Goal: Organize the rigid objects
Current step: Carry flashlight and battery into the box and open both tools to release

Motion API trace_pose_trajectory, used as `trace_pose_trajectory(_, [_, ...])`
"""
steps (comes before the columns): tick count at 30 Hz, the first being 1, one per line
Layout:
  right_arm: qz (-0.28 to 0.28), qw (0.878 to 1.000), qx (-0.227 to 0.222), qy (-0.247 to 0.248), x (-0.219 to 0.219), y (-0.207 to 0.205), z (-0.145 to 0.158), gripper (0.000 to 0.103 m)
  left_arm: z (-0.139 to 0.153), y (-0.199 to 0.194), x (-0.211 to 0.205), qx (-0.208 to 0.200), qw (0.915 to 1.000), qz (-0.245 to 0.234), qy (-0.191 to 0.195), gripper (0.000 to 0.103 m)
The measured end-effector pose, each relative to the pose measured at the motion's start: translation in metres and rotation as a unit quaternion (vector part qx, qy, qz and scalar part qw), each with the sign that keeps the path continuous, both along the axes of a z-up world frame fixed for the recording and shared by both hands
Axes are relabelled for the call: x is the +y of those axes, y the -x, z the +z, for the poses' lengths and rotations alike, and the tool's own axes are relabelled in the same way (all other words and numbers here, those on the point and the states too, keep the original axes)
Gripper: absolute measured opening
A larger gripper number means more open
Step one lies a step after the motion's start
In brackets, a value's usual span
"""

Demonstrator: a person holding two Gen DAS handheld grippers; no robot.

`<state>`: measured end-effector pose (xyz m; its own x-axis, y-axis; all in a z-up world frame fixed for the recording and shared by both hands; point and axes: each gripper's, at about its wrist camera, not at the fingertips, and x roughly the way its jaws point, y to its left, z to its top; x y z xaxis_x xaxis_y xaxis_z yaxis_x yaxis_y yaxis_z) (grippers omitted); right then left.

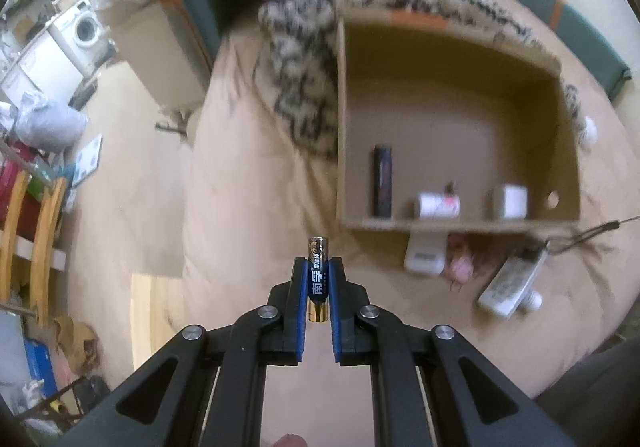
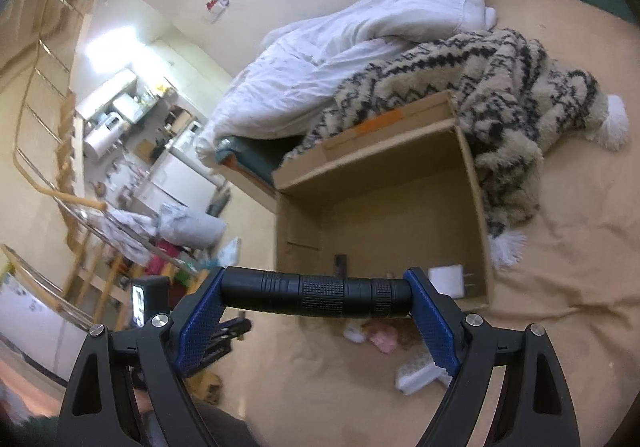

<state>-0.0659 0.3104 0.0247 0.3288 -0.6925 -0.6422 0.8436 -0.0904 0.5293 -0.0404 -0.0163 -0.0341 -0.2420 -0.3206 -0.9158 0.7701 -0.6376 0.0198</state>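
My left gripper (image 1: 319,267) is shut on a blue and gold battery (image 1: 319,279), held upright above the beige bed, short of an open cardboard box (image 1: 342,119). Inside the box lie a black stick-shaped object (image 1: 382,181), a white roll (image 1: 438,205) and a white cube (image 1: 510,201). My right gripper (image 2: 316,293) is shut on a black flashlight (image 2: 316,293), held crosswise by its two ends in front of the same box (image 2: 468,183). A white adapter (image 2: 446,279) shows inside the box.
In front of the box lie a white device (image 1: 425,253), a pink object (image 1: 460,267) and a white remote (image 1: 512,283) on the beige sheet. A patterned blanket (image 2: 480,87) and white duvet (image 2: 352,47) lie behind the box. The bed's left edge drops to the floor.
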Motion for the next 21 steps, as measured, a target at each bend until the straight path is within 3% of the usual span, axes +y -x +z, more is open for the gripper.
trace_pose_trajectory(5, [-0.022, 0.998, -0.047, 0.023, -0.021, -0.003, 0.018, 0.093, 0.023, 0.019, -0.007, 0.044, 0.9990, 0.003, 0.004, 0.009])
trace_pose_trajectory(12, [-0.044, 0.998, -0.036, 0.041, -0.066, 0.003, 0.031, 0.093, 0.035, 0.056, -0.025, 0.077, 0.9969, 0.005, 0.013, 0.009])
trace_pose_trajectory(16, [-0.061, 0.998, -0.010, -0.009, -0.082, 0.014, -0.010, 0.093, 0.019, 0.083, -0.030, 0.072, 0.9973, 0.004, 0.015, 0.009])
trace_pose_trajectory(21, [-0.110, 0.986, 0.012, -0.129, -0.089, 0.028, -0.087, 0.093, -0.019, 0.105, -0.032, 0.041, 0.9991, -0.008, 0.001, 0.009])
